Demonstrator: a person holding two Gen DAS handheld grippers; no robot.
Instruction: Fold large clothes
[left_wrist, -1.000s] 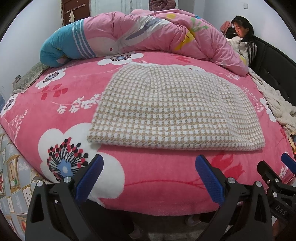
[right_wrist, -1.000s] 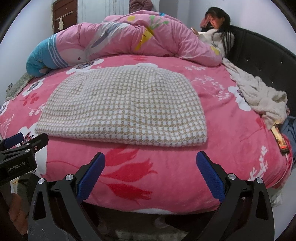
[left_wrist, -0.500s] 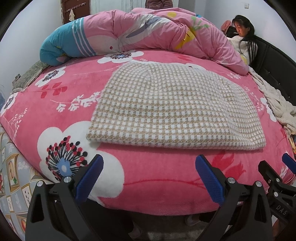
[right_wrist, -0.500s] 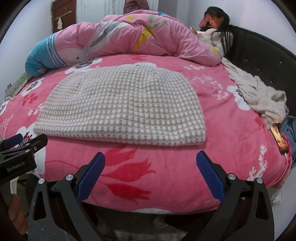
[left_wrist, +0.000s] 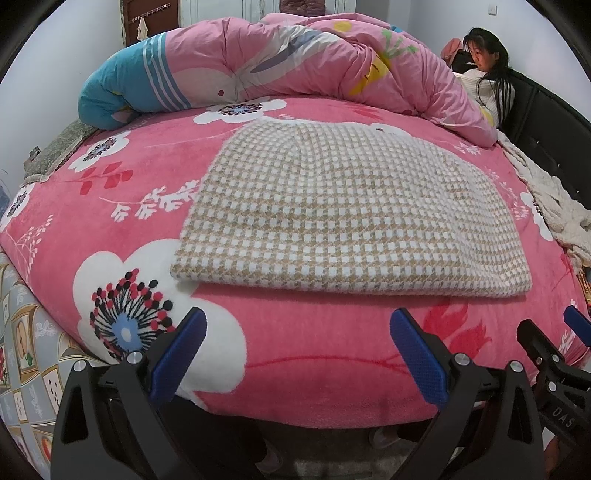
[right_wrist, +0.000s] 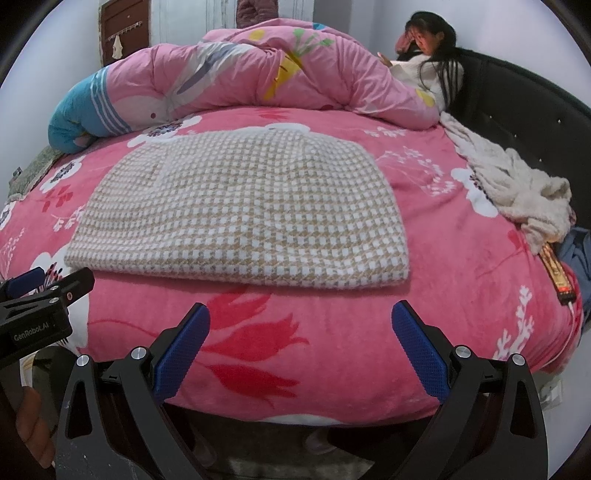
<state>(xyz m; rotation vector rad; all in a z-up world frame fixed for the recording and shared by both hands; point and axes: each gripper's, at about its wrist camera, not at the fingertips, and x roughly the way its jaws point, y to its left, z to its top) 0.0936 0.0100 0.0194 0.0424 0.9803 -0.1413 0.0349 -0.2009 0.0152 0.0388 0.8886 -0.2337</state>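
Observation:
A beige and white houndstooth garment (left_wrist: 343, 218) lies folded flat in a rectangle on the pink floral bed cover (left_wrist: 110, 206); it also shows in the right wrist view (right_wrist: 243, 214). My left gripper (left_wrist: 297, 354) is open and empty, held off the bed's near edge below the garment's front hem. My right gripper (right_wrist: 301, 350) is open and empty too, at the same near edge. Each gripper shows at the side of the other's view: the right gripper (left_wrist: 554, 354), the left gripper (right_wrist: 40, 310).
A rolled pink and blue duvet (left_wrist: 280, 70) lies across the far side of the bed. A person (right_wrist: 428, 59) sits against the black headboard (right_wrist: 517, 110). A cream fleece blanket (right_wrist: 517, 184) and a flat dark and orange object (right_wrist: 557, 273) lie at the right edge.
Both views have shifted slightly; the garment sits a little lower in the frames. The garment itself has not moved and both grippers stay open.

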